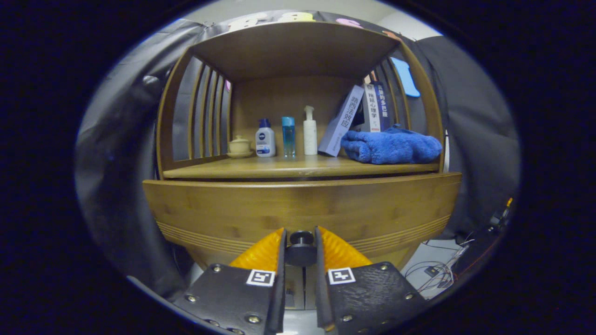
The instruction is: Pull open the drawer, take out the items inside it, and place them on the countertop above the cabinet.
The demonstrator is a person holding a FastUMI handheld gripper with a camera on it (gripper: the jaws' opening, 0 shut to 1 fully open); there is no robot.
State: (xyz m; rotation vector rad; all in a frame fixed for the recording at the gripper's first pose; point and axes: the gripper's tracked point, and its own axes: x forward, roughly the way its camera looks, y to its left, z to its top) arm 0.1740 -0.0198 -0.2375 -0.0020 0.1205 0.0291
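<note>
gripper view: the gripper [301,243] is clenched on the dark knob [301,246] of the drawer [298,207], one finger pressing each side of it. the knob lies straight ahead between the fingers, low on the drawer front, its stem pointing back along them, so the pull looks to run straight backward. the drawer looks closed. above it sits the countertop [298,168], holding bottles and a blue towel [391,146].

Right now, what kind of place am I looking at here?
Likely a staged home corner in a recording booth: a wooden cabinet with toiletry bottles, books and a blue towel on its countertop, black cloth behind. The gripper is closed on the drawer knob.
</note>
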